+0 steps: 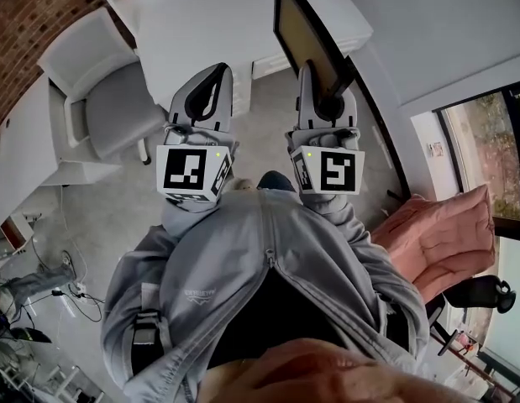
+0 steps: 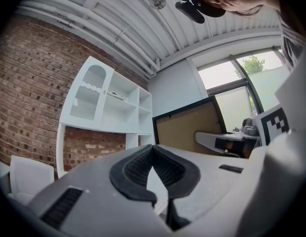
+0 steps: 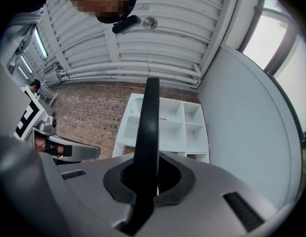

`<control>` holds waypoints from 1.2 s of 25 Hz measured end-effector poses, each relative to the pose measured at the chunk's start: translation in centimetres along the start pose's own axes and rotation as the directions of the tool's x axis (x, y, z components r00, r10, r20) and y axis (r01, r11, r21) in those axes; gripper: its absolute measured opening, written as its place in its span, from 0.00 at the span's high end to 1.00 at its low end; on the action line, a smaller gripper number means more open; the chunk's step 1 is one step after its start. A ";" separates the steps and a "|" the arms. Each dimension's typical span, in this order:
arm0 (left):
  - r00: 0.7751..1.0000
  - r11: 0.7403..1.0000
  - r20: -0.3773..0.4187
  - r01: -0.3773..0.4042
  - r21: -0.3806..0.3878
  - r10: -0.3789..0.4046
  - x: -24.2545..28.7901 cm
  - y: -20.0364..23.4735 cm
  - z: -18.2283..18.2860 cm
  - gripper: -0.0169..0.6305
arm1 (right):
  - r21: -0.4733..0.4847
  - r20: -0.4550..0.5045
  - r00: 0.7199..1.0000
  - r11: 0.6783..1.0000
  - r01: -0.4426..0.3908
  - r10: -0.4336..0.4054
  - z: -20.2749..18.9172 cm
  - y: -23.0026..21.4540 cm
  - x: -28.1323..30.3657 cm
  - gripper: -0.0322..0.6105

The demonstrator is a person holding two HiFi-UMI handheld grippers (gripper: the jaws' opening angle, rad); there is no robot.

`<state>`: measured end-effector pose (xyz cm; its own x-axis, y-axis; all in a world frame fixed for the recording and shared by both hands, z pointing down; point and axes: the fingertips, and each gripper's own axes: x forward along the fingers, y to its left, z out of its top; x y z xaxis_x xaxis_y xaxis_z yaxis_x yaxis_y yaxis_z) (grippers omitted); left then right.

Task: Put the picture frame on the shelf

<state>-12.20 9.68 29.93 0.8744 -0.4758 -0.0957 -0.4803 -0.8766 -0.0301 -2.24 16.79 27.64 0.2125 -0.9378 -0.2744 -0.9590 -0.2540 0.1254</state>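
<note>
The picture frame has a black border and a brown backing. My right gripper is shut on its lower edge and holds it upright in front of me. In the right gripper view the frame's edge rises as a dark bar out of the right gripper. My left gripper is beside it to the left, pads together on nothing. From the left gripper view the frame's back shows to the right. The white shelf unit stands ahead against a brick wall.
A grey and white armchair stands to the left of the shelf unit. A pink padded seat lies at the right, near a window. Cables and stands clutter the floor at lower left.
</note>
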 end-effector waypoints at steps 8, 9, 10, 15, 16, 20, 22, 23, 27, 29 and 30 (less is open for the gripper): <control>1.000 1.000 0.010 0.006 -0.021 -0.006 1.0 1.8 -0.5 0.96 | -0.013 0.008 1.000 1.000 0.002 -0.002 -0.2 0.2 2.1 0.89; 1.000 1.000 0.013 0.005 -0.019 -0.005 1.2 2.0 -0.4 0.96 | -0.013 0.014 1.000 1.000 0.002 -0.002 -0.2 0.2 2.3 0.89; 1.000 1.000 0.015 0.005 -0.017 -0.005 1.4 2.2 -0.4 0.96 | -0.013 0.019 1.000 1.000 0.002 -0.002 -0.2 0.1 2.6 0.89; 1.000 1.000 0.029 0.003 -0.008 -0.003 3.4 2.8 -0.4 0.96 | -0.016 0.049 0.999 1.000 -0.017 0.018 -0.4 -0.6 4.5 0.90; 1.000 1.000 0.030 -0.001 -0.006 0.001 3.9 3.1 -0.5 0.96 | -0.017 0.054 0.998 1.000 -0.024 0.025 -0.5 -0.7 5.1 0.89; 0.999 1.000 0.038 -0.028 -0.003 0.029 6.7 5.0 -0.8 0.96 | -0.024 0.082 0.995 0.998 -0.057 0.059 -1.1 -1.5 8.5 0.90; 0.999 0.999 0.037 -0.039 0.003 0.038 8.4 6.0 -1.0 0.96 | -0.020 0.096 0.993 0.997 -0.069 0.070 -1.6 -2.0 10.7 0.90; 0.998 0.999 0.035 -0.045 0.006 0.044 9.3 6.6 -1.2 0.96 | -0.017 0.099 0.992 0.997 -0.075 0.076 -2.0 -2.3 11.8 0.90; 0.995 0.995 0.030 -0.095 0.001 0.095 12.9 9.5 -2.0 0.96 | -0.009 0.102 0.988 0.993 -0.120 0.120 -3.9 -3.2 16.6 0.90; 0.992 0.992 0.025 -0.123 -0.002 0.123 14.9 10.8 -2.2 0.96 | -0.006 0.101 0.983 0.988 -0.152 0.152 -4.5 -3.7 19.2 0.89; 0.991 0.991 0.024 -0.134 -0.002 0.134 16.0 11.4 -2.2 0.96 | -0.006 0.100 0.981 0.986 -0.165 0.165 -4.8 -4.0 20.5 0.89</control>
<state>-3.53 -8.10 30.22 0.8004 -0.5868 -0.1225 -0.5927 -0.8053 -0.0147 6.87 -2.57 26.09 0.0314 -0.9385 -0.3438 -0.9798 -0.0969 0.1752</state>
